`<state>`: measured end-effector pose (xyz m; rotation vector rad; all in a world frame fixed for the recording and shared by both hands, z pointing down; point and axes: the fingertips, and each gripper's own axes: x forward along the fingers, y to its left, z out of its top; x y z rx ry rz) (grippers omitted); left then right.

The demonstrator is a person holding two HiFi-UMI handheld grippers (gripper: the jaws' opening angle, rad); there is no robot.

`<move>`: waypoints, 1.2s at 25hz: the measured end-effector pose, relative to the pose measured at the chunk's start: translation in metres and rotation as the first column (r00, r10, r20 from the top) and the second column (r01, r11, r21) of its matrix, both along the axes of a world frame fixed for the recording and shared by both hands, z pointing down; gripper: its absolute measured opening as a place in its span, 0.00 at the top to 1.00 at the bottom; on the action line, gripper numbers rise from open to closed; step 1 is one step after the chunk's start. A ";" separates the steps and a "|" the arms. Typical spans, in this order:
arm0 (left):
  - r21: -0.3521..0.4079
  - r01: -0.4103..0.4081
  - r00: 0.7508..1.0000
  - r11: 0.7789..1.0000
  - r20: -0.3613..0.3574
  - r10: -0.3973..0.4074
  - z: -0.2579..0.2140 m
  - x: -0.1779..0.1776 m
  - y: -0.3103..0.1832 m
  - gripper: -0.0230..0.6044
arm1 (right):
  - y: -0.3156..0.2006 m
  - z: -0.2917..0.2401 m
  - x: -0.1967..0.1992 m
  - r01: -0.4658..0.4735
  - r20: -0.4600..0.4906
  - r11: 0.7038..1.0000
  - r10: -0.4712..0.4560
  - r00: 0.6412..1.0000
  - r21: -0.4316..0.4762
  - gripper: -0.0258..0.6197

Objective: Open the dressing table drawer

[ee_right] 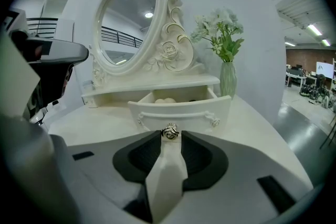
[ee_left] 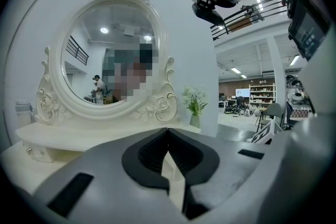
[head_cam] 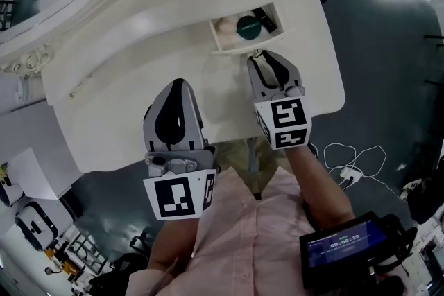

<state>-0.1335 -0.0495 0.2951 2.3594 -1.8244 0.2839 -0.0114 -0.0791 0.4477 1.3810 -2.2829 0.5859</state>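
The drawer sits pulled out from its shelf, right gripper pinched on the small knob, left gripper closed on nothing above the tabletop. Tug much further and it could drop out, spilling everything.

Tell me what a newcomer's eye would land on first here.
The small white drawer stands pulled out, with the right gripper shut on its rose-shaped metal knob. Behind it rises the ornate white oval mirror, beside a pale vase of white flowers. The left gripper hangs shut and empty above the white dressing table.
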 end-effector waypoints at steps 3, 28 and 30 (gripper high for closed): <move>0.010 -0.001 1.000 1.000 -0.004 0.001 -0.001 0.005 0.003 0.93 | 0.006 -0.002 0.011 -0.019 0.021 1.000 0.019 1.000 -0.006 0.78; 0.247 0.089 0.995 0.965 -0.066 -0.075 -0.108 0.028 0.028 0.93 | 0.049 -0.252 0.037 -0.005 0.237 0.878 -0.124 0.963 0.478 0.88; 0.257 0.092 0.995 0.962 -0.064 -0.078 -0.114 0.028 0.028 0.93 | 0.051 -0.261 0.037 0.001 0.215 0.862 -0.128 0.968 0.506 0.89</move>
